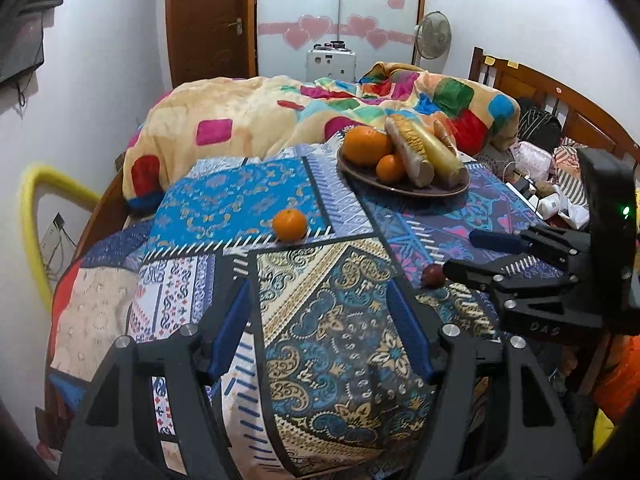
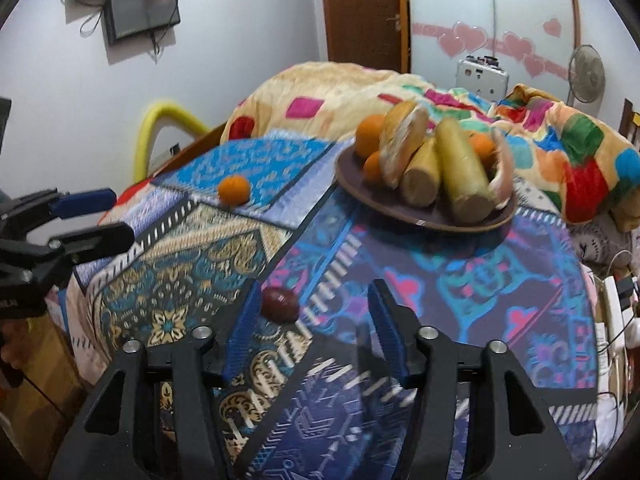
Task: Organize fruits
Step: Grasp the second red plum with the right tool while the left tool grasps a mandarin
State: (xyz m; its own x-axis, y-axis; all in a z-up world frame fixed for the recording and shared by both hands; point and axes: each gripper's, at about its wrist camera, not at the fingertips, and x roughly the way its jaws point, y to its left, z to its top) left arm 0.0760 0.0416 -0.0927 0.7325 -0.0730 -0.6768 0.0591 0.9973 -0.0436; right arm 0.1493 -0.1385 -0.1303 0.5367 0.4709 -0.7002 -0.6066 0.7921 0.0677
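Observation:
A brown plate [image 1: 400,191] [image 2: 424,222] holds oranges and long bread-like rolls on the patterned bedspread. One loose orange [image 1: 290,224] [image 2: 234,190] lies to the plate's near left. A small dark red fruit [image 1: 433,276] [image 2: 280,305] lies closer in. My right gripper [image 2: 316,294] [image 1: 460,254] is open around that red fruit, which sits close against its left finger [image 2: 244,320], far from the other one. My left gripper [image 1: 320,304] [image 2: 116,218] is open over bare cloth, short of the loose orange, with nothing between its fingers.
A crumpled colourful blanket [image 1: 256,120] is piled behind the plate. Chargers, cables and bags [image 1: 552,200] crowd the right edge by the wooden headboard [image 1: 532,84]. A yellow foam tube [image 1: 32,220] stands at the left wall. A fan [image 1: 432,34] and a door [image 1: 208,20] are beyond.

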